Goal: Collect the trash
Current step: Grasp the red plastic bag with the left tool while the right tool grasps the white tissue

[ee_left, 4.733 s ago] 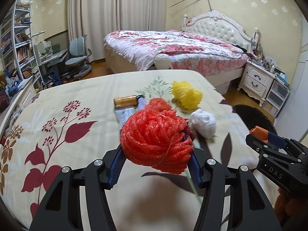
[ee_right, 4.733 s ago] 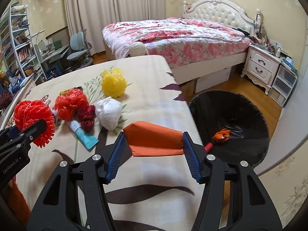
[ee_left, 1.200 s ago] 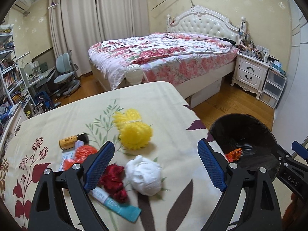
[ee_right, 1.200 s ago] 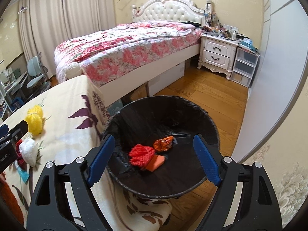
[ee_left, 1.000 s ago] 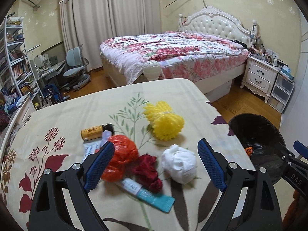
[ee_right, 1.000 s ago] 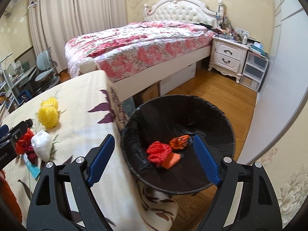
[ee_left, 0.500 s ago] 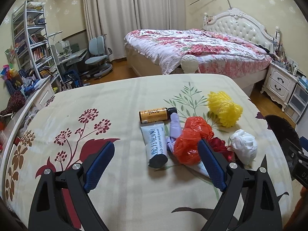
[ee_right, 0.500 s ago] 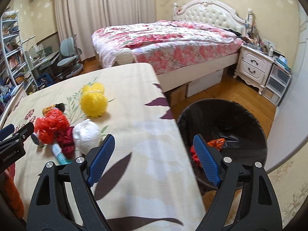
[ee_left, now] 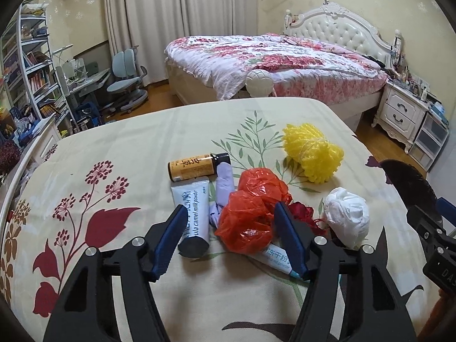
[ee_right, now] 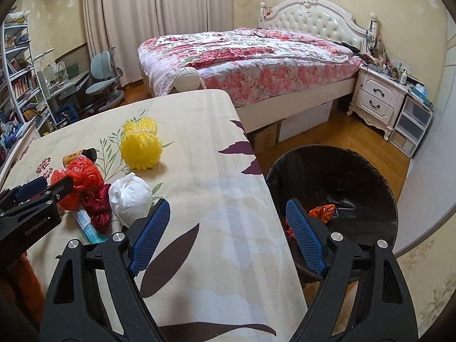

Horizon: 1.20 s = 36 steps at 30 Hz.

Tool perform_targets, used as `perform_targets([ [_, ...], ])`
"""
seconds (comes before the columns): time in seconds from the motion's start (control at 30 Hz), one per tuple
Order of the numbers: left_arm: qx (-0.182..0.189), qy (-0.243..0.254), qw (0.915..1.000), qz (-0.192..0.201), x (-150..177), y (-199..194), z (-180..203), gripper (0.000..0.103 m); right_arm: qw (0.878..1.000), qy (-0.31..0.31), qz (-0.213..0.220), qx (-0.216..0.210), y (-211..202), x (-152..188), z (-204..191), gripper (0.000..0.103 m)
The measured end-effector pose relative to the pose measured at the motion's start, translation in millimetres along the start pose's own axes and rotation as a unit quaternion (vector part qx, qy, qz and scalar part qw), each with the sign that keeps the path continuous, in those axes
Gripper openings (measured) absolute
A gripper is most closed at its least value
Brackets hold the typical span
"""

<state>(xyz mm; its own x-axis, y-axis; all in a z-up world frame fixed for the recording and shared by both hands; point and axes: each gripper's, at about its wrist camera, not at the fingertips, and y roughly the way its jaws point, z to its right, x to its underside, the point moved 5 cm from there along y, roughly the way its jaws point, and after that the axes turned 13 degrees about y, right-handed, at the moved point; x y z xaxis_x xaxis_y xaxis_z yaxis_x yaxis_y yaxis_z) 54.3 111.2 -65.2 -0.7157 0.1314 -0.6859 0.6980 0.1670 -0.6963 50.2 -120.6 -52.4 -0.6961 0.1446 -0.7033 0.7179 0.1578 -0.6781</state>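
Left wrist view: the left gripper (ee_left: 230, 235) has its fingers closing around an orange bag (ee_left: 250, 211) and a white tube (ee_left: 192, 215) on the table (ee_left: 114, 154), not yet pinching. A yellow ball (ee_left: 313, 154) sits at one o'clock.

Right wrist view: the right gripper (ee_right: 228, 235) has its fingers spread and empty above the table edge. A black bin (ee_right: 342, 182) holding trash sits at two o'clock.
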Motion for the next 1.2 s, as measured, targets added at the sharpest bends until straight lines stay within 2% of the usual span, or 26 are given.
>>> perform_targets([
  [0.1,0.017,0.008,0.9998,-0.006,3.3,5.6,7.1,0.043,1.0,0.002,-0.002,0.0,1.8,2.4,0.7,0.082],
  [0.3,0.021,0.014,0.9997,0.008,5.6,-3.7,10.2,0.039,1.0,0.002,-0.005,-0.005,3.4,4.7,-1.4,0.082],
  [0.37,0.023,0.011,0.9996,0.012,5.9,-9.1,8.4,0.032,1.0,0.0,-0.006,-0.008,3.9,5.4,-3.9,0.082],
  [0.77,0.011,-0.013,0.9993,0.035,11.4,-43.9,-24.6,0.031,0.999,-0.03,-0.019,-0.035,7.9,14.8,-40.0,0.082],
  [1.03,-0.012,-0.034,0.9989,0.028,29.6,-51.8,-55.8,0.031,0.997,-0.051,-0.029,-0.048,14.8,19.8,-65.1,0.081],
  [1.2,-0.024,-0.047,0.9984,0.017,38.6,-47.3,-69.7,0.031,0.996,-0.061,-0.034,-0.05,22.8,21.0,-76.4,0.077],
])
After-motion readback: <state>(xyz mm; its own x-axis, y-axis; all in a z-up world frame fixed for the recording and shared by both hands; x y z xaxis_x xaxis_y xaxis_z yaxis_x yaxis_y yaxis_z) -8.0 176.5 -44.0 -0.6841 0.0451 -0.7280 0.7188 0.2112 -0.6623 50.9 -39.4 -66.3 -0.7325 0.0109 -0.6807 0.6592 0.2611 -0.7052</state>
